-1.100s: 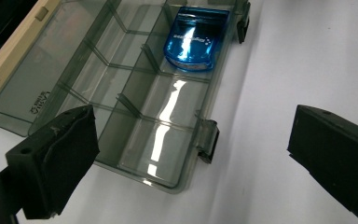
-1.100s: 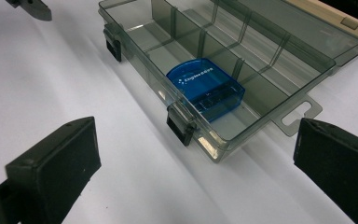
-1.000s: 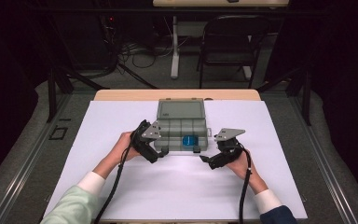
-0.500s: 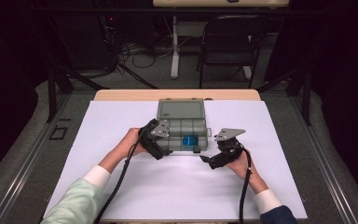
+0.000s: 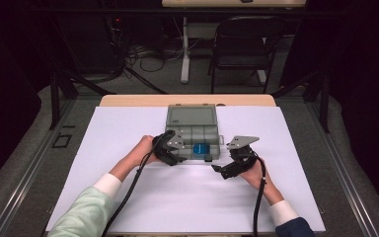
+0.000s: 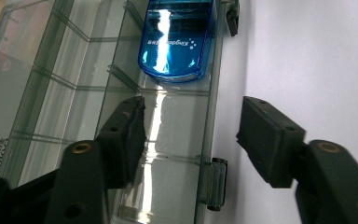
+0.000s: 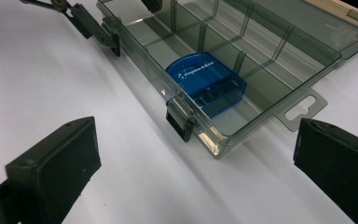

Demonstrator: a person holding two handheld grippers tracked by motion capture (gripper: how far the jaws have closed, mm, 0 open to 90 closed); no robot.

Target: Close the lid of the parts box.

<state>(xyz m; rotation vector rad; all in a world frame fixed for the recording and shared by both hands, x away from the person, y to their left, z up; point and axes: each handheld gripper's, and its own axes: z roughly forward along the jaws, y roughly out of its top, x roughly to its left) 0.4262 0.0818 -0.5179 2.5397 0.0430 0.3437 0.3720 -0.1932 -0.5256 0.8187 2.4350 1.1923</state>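
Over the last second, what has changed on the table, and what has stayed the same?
The left gripper shifted slightly along the near edge of the clear organizer box; its open jaws now straddle the front wall. Nothing was taken hold of or let go. The right gripper stayed open just off the box's near right corner, the blue card reader stayed in its compartment, and the lid stayed open.

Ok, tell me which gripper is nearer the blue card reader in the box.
Left. The left gripper straddles the box's front wall beside the blue card reader, one jaw inside. The right gripper sits off the box's corner, on the white sheet.
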